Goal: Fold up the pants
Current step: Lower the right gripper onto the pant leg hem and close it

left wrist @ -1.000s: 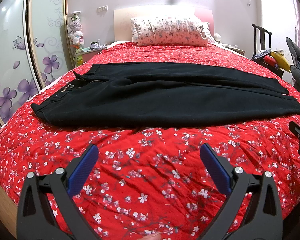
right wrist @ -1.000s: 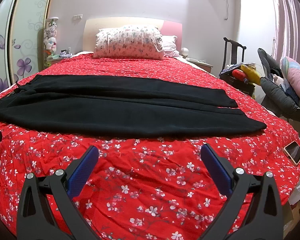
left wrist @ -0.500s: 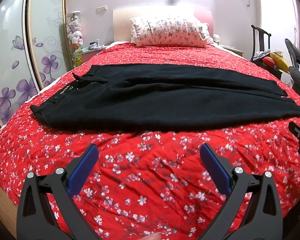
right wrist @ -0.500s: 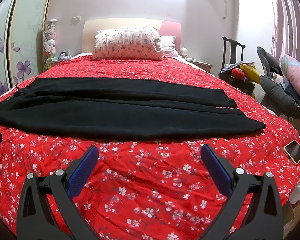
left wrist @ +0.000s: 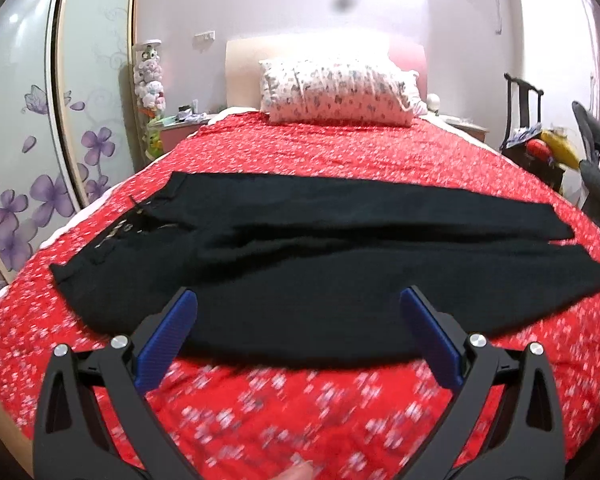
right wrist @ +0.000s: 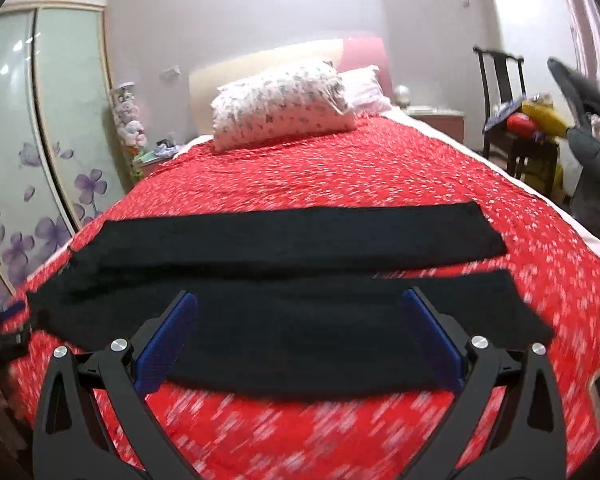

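While both grippers, left [left wrist: 298, 334] and right [right wrist: 300, 336], gaped empty, limp black fabric pants [left wrist: 324, 264] looked light; best pinched at near-edge hem and waistband.

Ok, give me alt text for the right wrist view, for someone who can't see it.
The open right gripper hangs over the near leg of black pants spread flat across a red floral bedspread, touching nothing. The two legs lie side by side, hems to the right. A patterned pillow sits at the headboard; the picture is motion-blurred.
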The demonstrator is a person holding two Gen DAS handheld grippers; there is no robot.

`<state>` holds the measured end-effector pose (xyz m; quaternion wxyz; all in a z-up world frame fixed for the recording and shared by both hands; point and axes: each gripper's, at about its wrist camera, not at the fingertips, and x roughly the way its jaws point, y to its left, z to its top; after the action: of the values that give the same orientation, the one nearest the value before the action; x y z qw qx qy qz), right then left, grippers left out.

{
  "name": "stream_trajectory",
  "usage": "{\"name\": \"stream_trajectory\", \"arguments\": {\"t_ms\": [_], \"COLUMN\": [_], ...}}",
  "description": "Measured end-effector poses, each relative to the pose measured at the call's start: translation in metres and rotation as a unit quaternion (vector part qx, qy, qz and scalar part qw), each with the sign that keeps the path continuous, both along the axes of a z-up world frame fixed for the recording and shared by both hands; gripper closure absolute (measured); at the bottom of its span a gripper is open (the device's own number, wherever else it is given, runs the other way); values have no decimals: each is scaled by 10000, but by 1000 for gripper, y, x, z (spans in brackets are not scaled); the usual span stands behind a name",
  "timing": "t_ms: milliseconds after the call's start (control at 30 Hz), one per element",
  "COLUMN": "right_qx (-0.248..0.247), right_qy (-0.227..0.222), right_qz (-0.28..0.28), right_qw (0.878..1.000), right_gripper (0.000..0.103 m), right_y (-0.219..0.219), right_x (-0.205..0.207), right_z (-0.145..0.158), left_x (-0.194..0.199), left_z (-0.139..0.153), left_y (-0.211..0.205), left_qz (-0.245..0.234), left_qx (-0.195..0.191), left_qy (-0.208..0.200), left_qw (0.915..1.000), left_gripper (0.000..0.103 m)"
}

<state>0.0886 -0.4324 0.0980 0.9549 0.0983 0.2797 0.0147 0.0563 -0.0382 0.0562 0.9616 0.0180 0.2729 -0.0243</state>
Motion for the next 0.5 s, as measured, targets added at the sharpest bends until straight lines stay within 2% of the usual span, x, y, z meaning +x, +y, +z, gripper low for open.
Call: {"name": "stream_trajectory", "arguments": {"t_ms": [167, 300, 500], "right_qx": [-290, -196, -843], "right_qy": [413, 996, 1638], "right_qz": [-29, -70, -878], "right_qw": [9987, 9948, 9790], "right_gripper": [1, 1, 1], "right_y": [-54, -103, -157], "right_x": [75, 135, 205], "right_z": [9, -8, -48], "left_x": [28, 45, 58], "left_z": [-9, -20, -30], "left_y": [-12, -18, -25], "left_qz": [-54, 47, 264], "left_qx": [-175, -144, 242], "left_qy": [359, 483, 534], "left_qw": [9992, 9987, 9979], "left_gripper": [2, 2, 2]}}
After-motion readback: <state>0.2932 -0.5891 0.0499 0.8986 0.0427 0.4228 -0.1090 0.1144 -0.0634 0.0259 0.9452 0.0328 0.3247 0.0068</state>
